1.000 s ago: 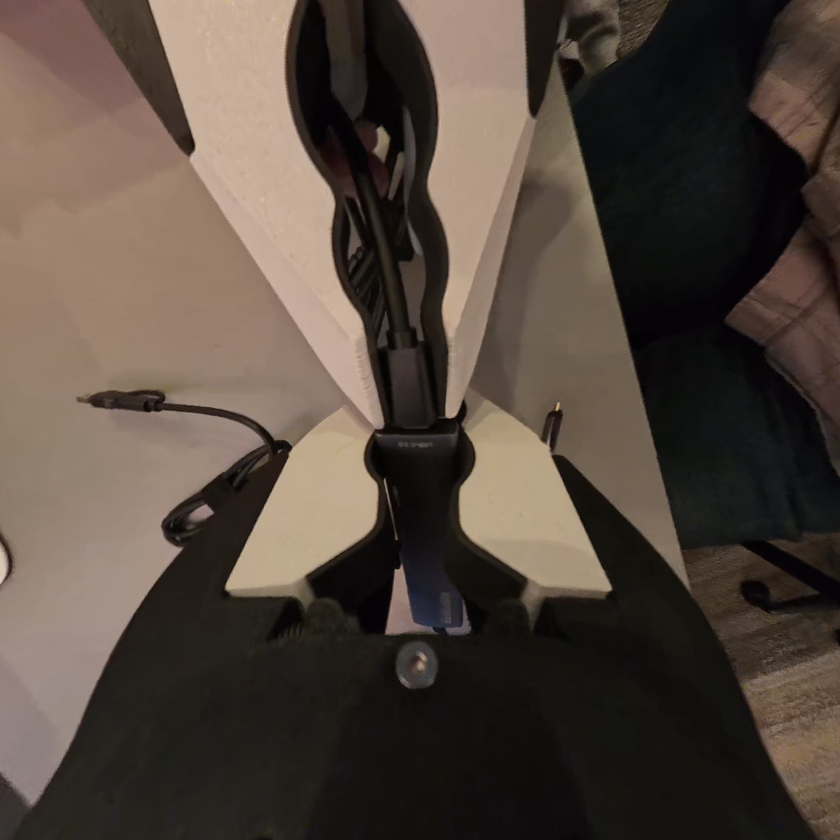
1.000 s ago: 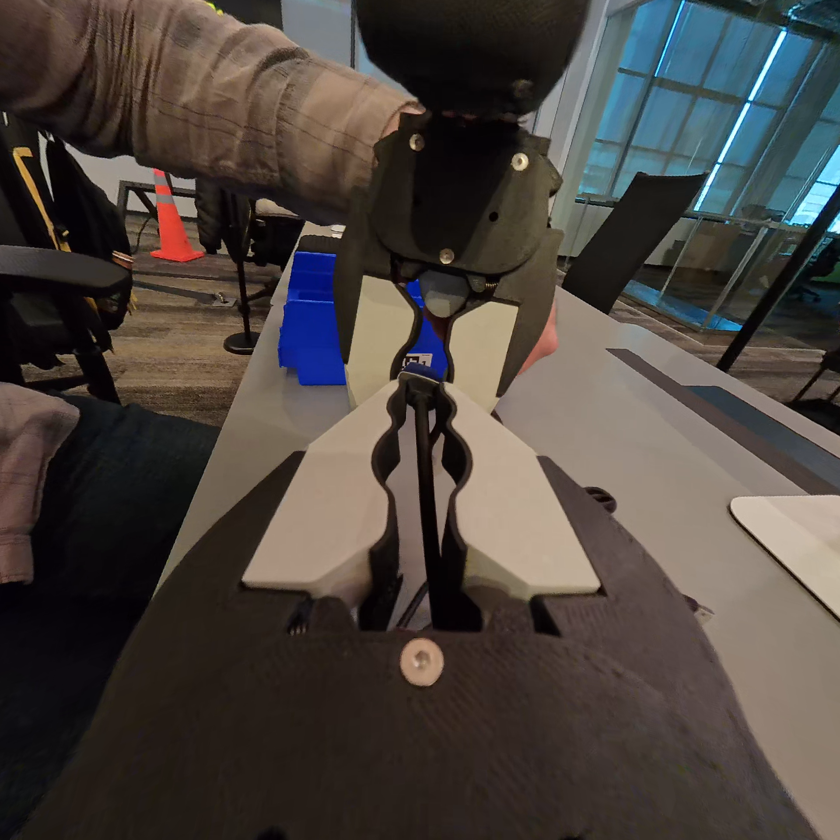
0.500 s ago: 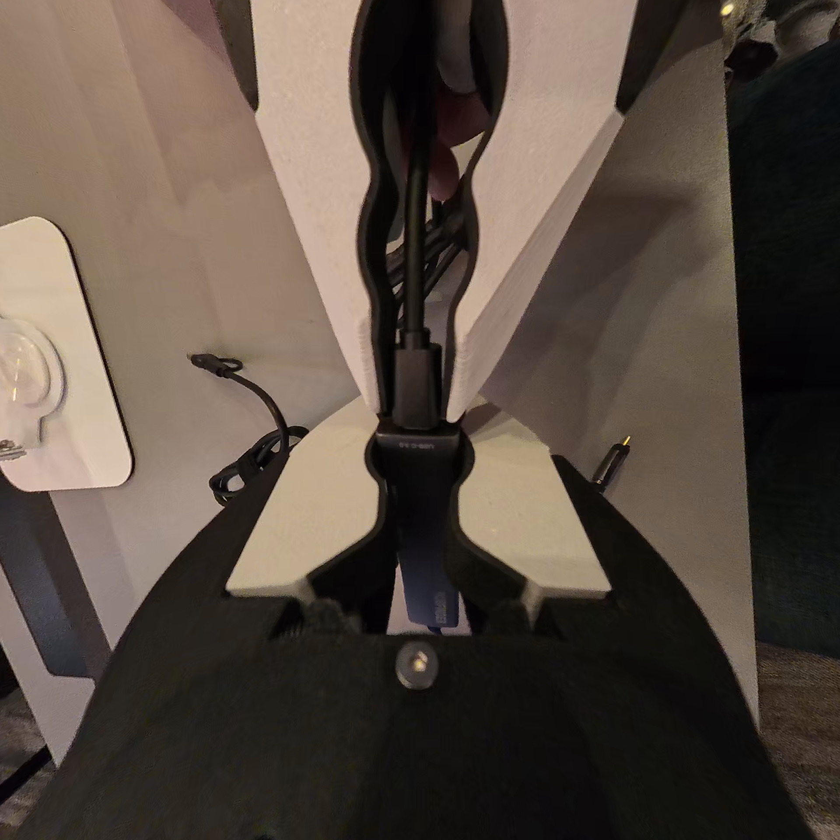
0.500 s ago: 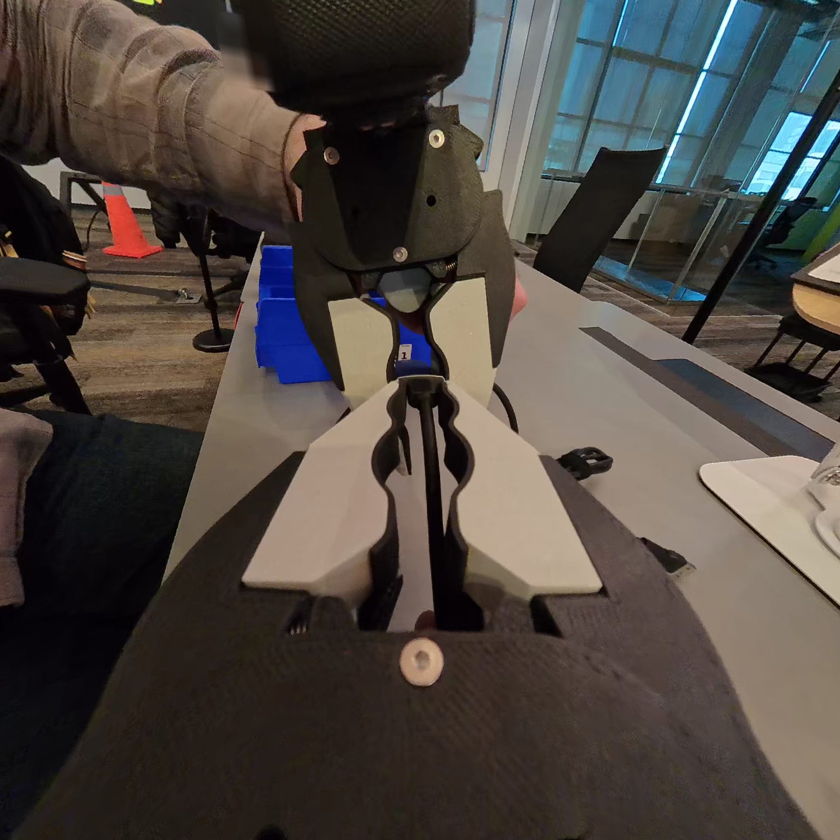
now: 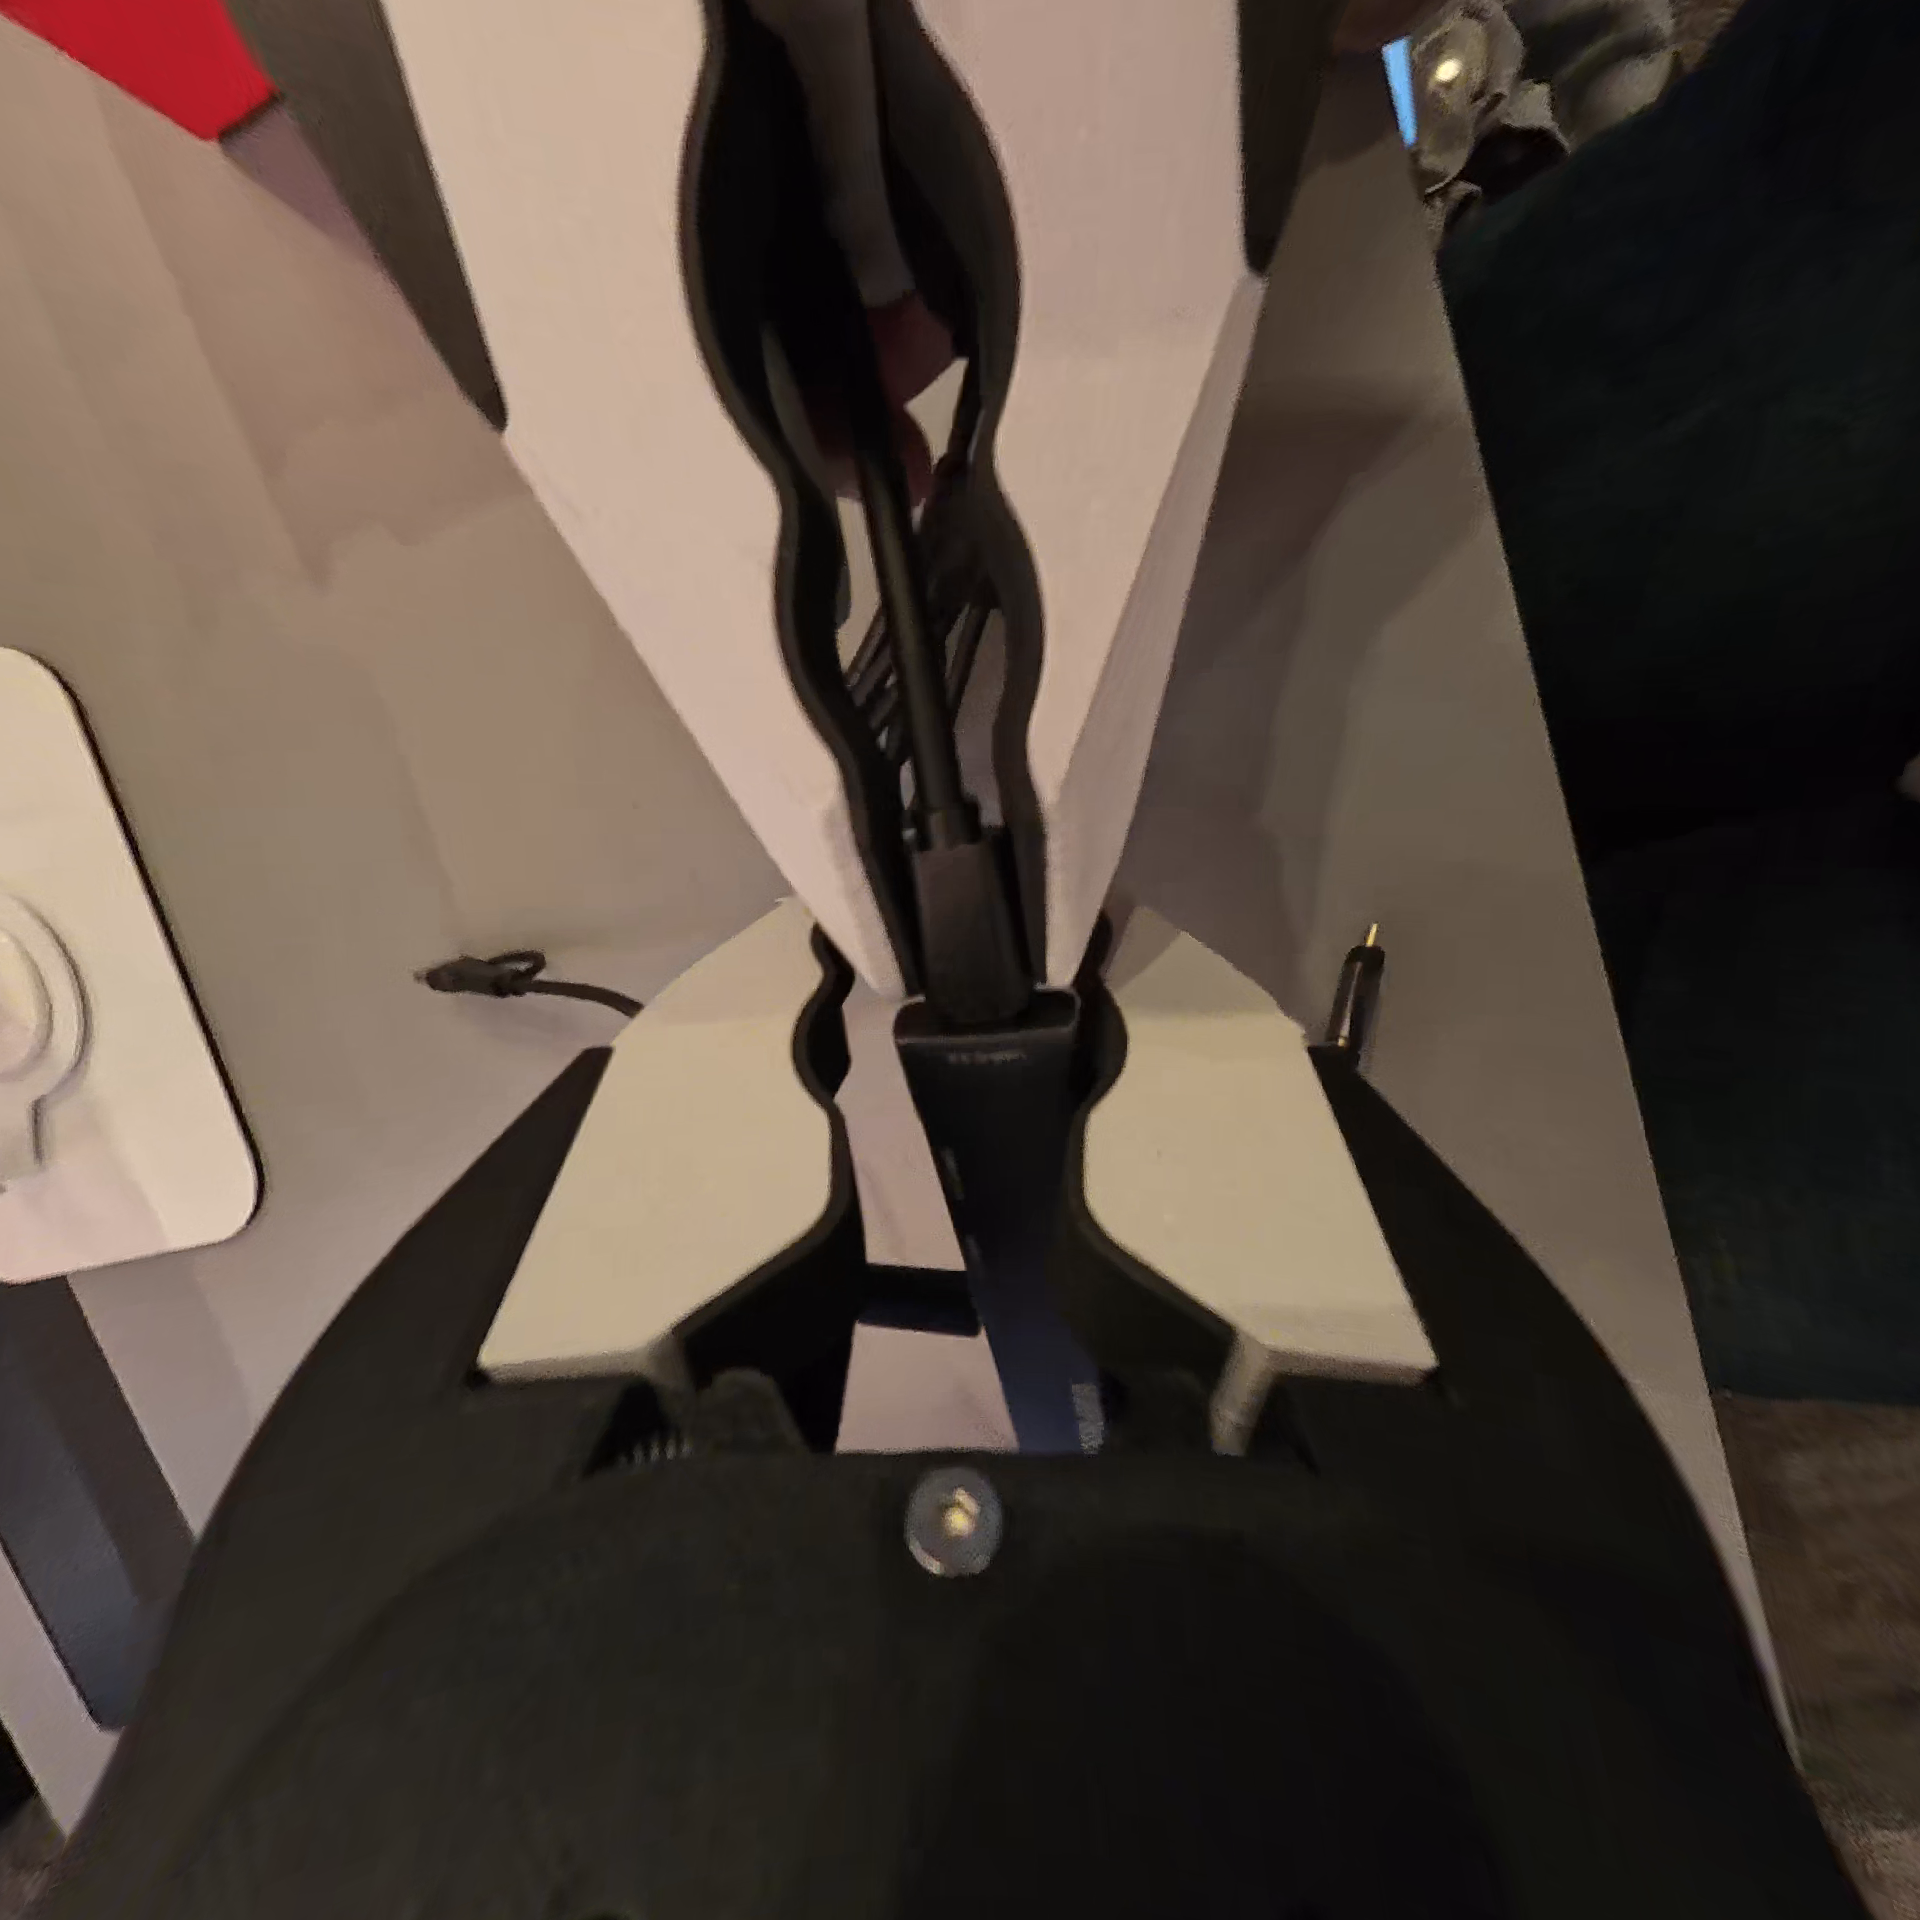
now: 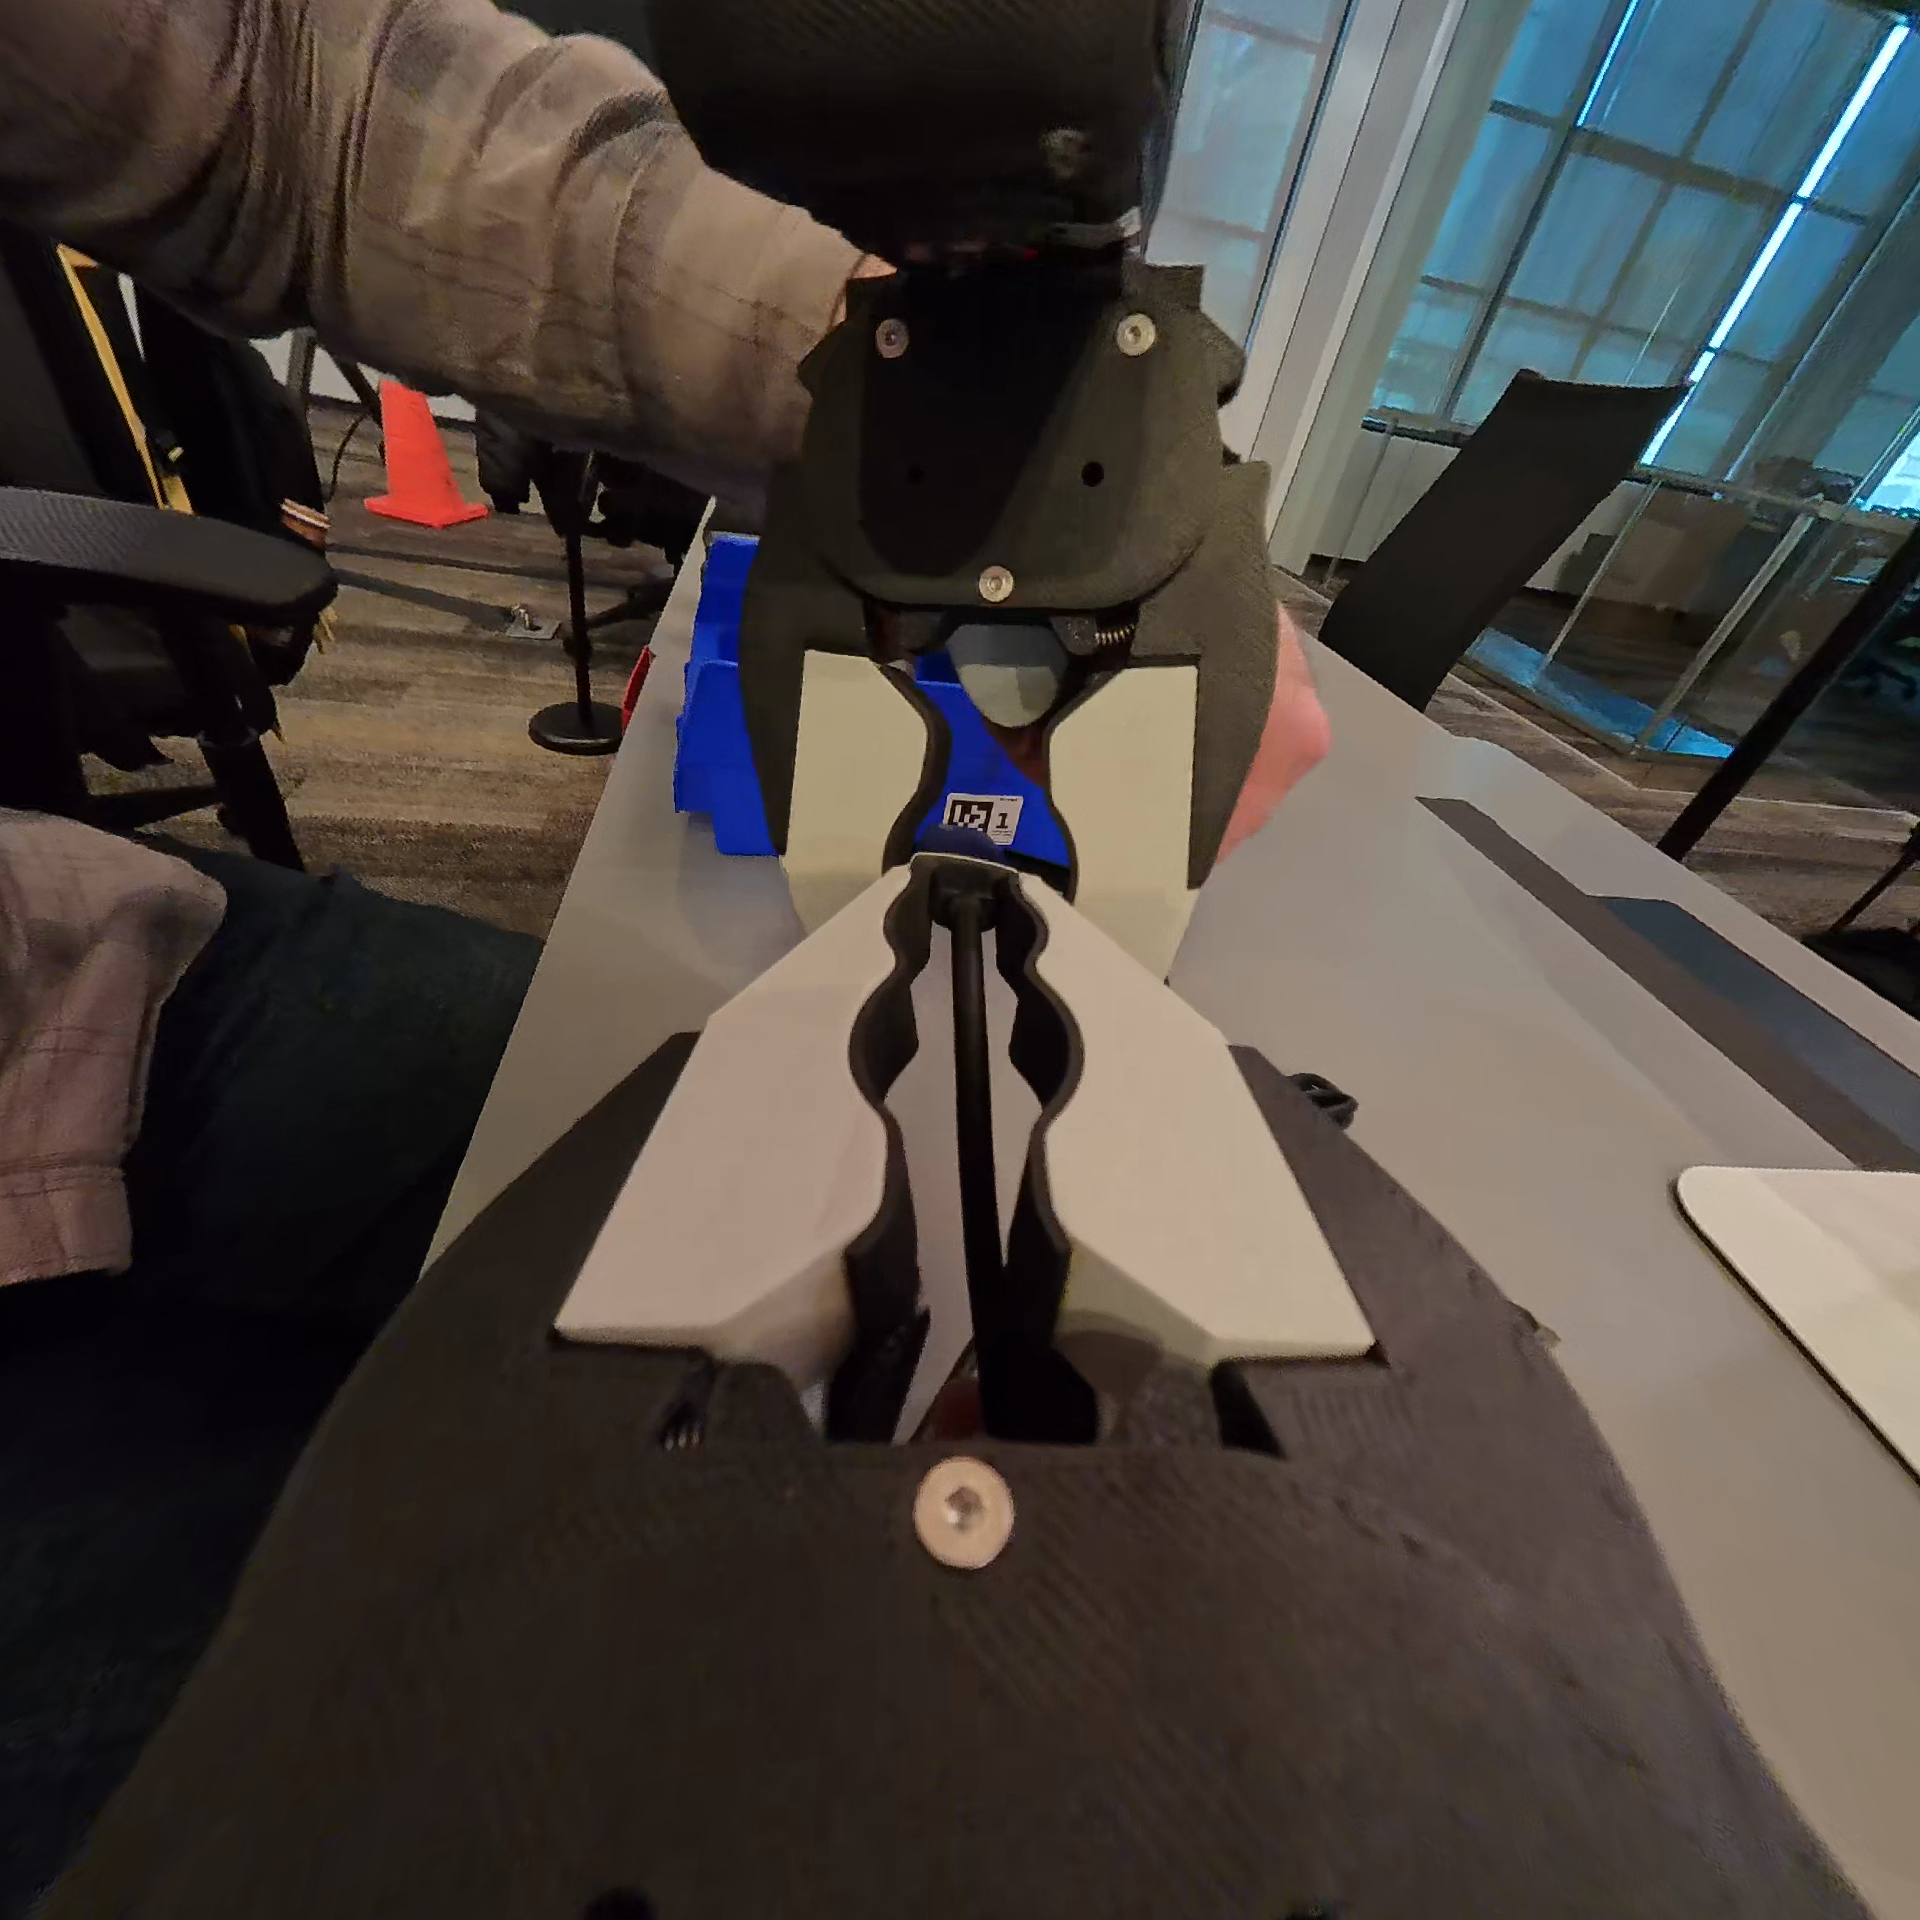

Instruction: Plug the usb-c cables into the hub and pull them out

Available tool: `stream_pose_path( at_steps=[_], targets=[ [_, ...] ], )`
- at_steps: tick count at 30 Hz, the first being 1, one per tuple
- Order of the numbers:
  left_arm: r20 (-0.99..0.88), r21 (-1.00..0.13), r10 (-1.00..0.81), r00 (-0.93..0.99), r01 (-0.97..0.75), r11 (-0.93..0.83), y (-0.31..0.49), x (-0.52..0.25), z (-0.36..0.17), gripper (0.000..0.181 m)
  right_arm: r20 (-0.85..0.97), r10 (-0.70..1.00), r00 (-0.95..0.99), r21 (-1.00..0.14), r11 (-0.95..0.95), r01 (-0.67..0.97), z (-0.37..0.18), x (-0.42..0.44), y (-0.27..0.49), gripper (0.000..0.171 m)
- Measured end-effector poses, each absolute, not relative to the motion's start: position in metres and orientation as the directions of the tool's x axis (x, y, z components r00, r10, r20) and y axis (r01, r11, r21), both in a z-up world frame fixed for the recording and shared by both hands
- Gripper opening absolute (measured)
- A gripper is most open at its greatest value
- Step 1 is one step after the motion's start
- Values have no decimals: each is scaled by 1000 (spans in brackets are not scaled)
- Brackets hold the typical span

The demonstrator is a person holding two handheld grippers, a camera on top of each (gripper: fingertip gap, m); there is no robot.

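Hub (image 5: 982,1081) sits loosely between parted left gripper (image 5: 961,1023) fingers, cable plug (image 5: 966,925) clamped by right gripper (image 6: 971,894); a straight, steady pull is advised

Grey table (image 6: 1455,1039) carrying blue bin (image 6: 717,727) at far end and white mat (image 6: 1829,1278) at right edge. Orange cone (image 6: 416,457) on carpet beyond. Black office chair (image 6: 156,582) at left, dark chair (image 6: 1475,520) behind table, glass partitions further back.

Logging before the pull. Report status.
Left claw open, hub leaning on one finger. Right claw shut on plug, plug in hub. Spare cable on table, off to the side.
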State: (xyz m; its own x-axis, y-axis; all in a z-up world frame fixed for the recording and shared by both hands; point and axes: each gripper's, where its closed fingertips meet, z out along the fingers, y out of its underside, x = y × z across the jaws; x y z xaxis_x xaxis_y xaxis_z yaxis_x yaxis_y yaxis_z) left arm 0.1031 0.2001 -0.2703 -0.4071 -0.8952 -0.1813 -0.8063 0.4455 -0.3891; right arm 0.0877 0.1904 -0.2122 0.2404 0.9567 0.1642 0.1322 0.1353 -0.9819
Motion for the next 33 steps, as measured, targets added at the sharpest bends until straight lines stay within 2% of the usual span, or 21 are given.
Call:
stream_pose_path(
  at_steps=[4, 11, 26, 33],
  targets=[
    [-156, -378, -875, -459, -790, 482, 193, 106, -269, 30, 190, 955, 229, -974, 154, 169, -212, 86, 191, 10],
    [-147, -400, -900, -409, -808, 433, 195, 111, -270, 20, 199, 945, 261, -973, 159, 164, -212, 91, 194, 10],
    [-219, -382, -901, -374, -817, 432, 202, 116, -263, 19, 188, 934, 303, -980, 159, 117, -205, 94, 196, 9],
    [-206, -325, -886, -416, -825, 463, 201, 106, -269, 20, 174, 942, 287, -983, 150, 101, -207, 91, 194, 9]
  ],
)
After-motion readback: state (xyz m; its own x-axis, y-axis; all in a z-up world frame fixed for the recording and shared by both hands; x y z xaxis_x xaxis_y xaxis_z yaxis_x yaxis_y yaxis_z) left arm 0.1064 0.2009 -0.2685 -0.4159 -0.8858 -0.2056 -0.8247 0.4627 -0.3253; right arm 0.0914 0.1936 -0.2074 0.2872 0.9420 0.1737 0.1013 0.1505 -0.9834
